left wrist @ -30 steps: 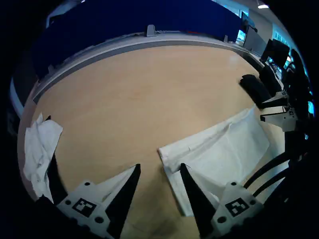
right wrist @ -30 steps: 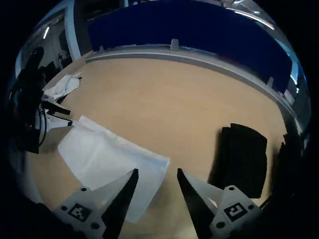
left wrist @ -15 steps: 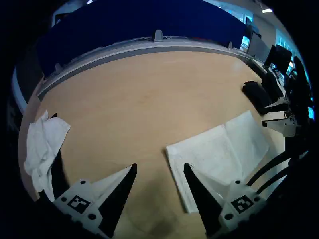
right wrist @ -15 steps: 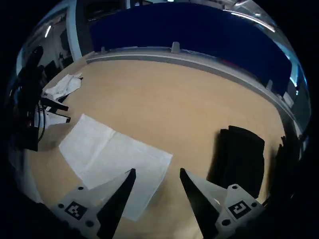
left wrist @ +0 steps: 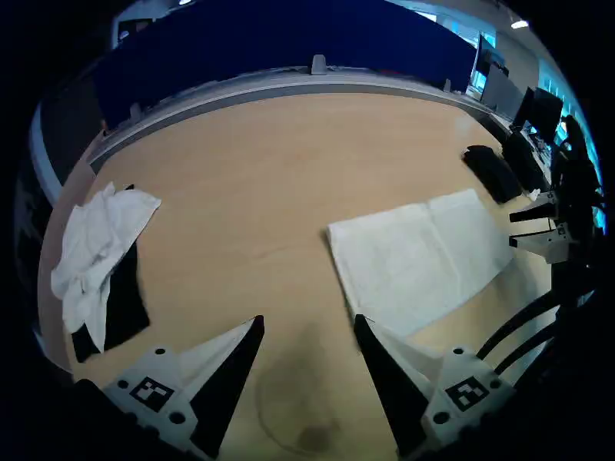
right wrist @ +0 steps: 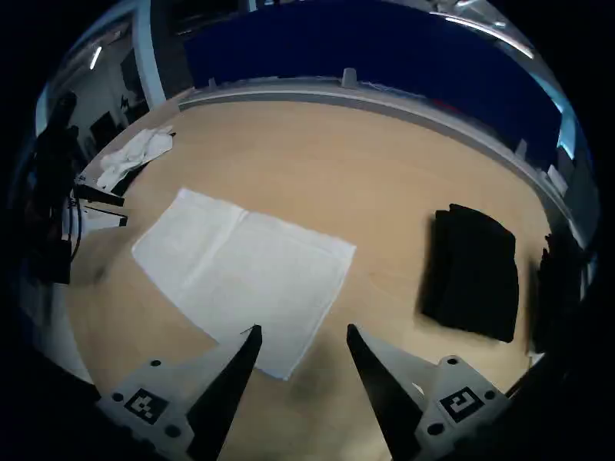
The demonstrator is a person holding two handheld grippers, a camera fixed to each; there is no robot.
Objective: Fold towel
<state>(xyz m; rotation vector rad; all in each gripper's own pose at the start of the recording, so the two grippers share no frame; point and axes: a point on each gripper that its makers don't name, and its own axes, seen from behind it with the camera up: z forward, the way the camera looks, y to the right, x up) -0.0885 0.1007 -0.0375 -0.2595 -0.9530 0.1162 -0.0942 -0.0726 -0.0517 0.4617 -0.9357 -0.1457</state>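
A white towel [left wrist: 419,257] lies flat on the wooden table, with a crease across it. In the right gripper view the same towel [right wrist: 246,273] spreads out left of centre. My left gripper [left wrist: 306,330] stands open above the table, its right finger just over the towel's near edge, nothing between the fingers. My right gripper [right wrist: 301,342] is open too, hovering above the towel's near corner. The right gripper [left wrist: 542,227] appears at the far right of the left gripper view, and the left gripper [right wrist: 96,207] at the far left of the right gripper view.
A crumpled white cloth [left wrist: 100,246] lies on a dark cloth at the table's left end. A folded black towel [right wrist: 470,273] lies to the right. A blue partition [right wrist: 369,46] runs along the table's far edge. Monitors [left wrist: 542,107] stand beyond the right end.
Both grippers have risen and drawn back from the towel. It now lies spread flat on the table, farther from the fingers, where before its edge sat between the left fingers.
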